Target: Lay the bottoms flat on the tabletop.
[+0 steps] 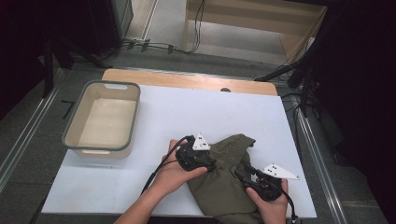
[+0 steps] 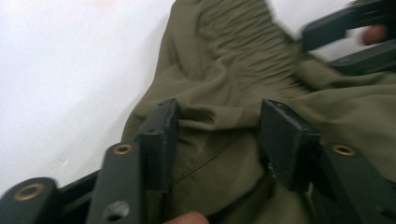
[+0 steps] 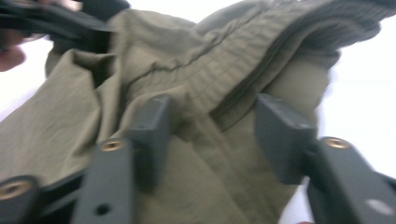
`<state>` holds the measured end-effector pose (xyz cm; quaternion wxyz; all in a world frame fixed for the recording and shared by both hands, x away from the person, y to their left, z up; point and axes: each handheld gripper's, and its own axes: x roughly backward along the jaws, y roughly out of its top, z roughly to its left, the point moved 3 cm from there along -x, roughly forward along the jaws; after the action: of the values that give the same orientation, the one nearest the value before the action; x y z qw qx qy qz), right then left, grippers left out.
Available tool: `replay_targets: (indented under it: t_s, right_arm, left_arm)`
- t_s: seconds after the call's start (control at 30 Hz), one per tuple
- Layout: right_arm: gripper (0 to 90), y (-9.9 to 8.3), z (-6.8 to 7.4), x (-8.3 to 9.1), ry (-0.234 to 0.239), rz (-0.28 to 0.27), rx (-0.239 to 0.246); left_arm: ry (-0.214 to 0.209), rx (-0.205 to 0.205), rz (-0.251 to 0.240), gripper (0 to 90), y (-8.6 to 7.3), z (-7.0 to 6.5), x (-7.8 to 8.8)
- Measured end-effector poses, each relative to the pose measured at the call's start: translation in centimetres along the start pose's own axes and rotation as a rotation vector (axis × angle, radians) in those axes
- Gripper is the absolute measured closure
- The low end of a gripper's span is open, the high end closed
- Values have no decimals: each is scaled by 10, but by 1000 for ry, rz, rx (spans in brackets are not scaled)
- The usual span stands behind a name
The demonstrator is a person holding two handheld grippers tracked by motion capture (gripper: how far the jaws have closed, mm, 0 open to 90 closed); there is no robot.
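Observation:
An olive-green garment (image 1: 224, 189) lies crumpled at the near edge of the white table top (image 1: 210, 107). The ribbed waistband (image 2: 233, 32) points toward the far side. My left gripper (image 1: 212, 164) rests on the garment's left part. Its jaws stand apart over bunched cloth (image 2: 219, 116), and the pads do not press it. My right gripper (image 1: 242, 171) comes in from the near right, its jaws also apart astride a fold near the waistband (image 3: 210, 79). In the left gripper view, the right gripper (image 2: 327, 39) is at the top right. In the right gripper view, the left gripper (image 3: 70, 23) is at the top left.
A grey-rimmed beige tub (image 1: 132, 116) stands empty at the table's left side. A wooden strip (image 1: 187, 79) runs along the far edge. Cables and dark stands sit on the floor beyond and to the right.

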<state>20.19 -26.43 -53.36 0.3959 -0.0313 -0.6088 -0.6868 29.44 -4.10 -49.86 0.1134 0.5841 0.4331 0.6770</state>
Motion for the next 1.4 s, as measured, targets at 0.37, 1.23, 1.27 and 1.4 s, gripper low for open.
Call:
replay_targets:
  t_s: [0.37,1.23,1.27,1.4]
  right_arm:
    - [775,-13,22,2,84,80,86]
    - [452,3,-35,-8,-96,35,-93]
    - [467,3,-35,-9,-102,42,-95]
    - [577,4,-32,-12,-87,62,-87]
  left_arm:
    - [-1,67,1,868,-5,24,5]
    - [-61,106,-195,416,2,14,37]
    - [-72,87,-174,407,1,8,34]
    - [-44,51,-91,335,-10,-2,17]
